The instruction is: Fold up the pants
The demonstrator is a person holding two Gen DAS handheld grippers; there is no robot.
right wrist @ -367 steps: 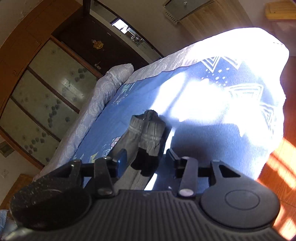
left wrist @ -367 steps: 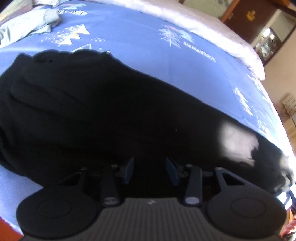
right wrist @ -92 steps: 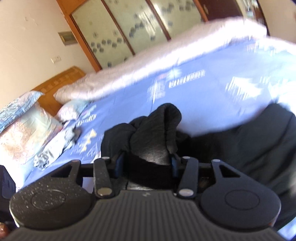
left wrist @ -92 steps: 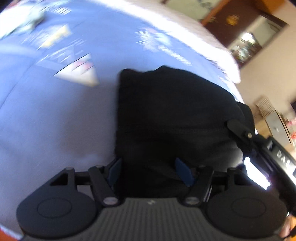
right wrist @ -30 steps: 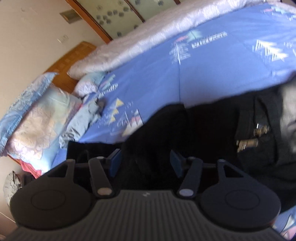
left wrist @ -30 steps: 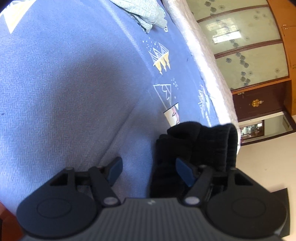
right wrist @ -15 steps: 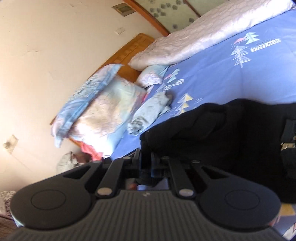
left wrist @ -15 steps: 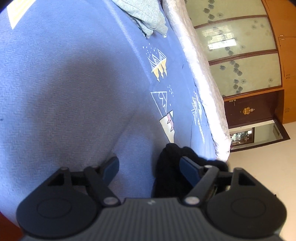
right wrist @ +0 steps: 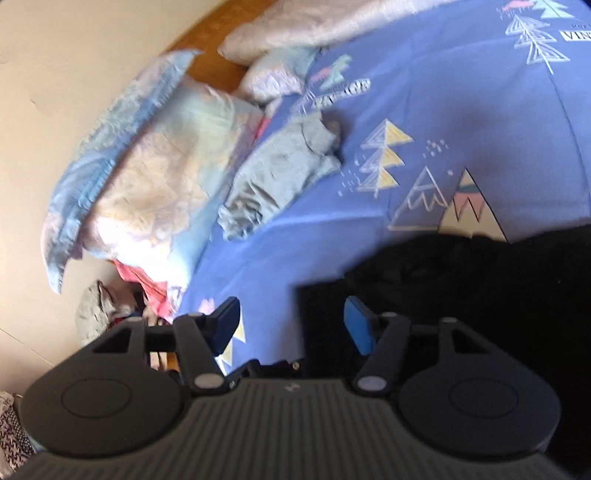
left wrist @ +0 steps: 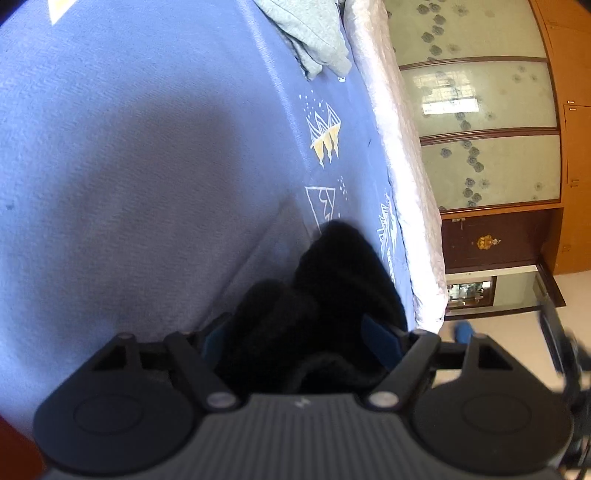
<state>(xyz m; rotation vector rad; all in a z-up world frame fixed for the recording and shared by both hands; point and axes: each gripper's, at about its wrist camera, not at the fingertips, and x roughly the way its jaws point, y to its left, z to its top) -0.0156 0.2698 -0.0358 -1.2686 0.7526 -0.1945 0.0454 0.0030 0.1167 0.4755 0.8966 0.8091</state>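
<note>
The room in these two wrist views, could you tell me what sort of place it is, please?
Most likely a home bedroom. The black pants lie on a bed with a blue printed sheet, pillows sit against a wooden headboard, and a wooden wardrobe with frosted floral panels stands beyond.

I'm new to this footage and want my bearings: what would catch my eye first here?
The black pants stand out first, a dark bunch between the open left tongs on the blue patterned bedspread. In the right wrist view the open right tongs straddle the pants' edge, which lies low and to the right. Beyond them lie a crumpled grey garment and a pale blue pillow by the wooden headboard.
</note>
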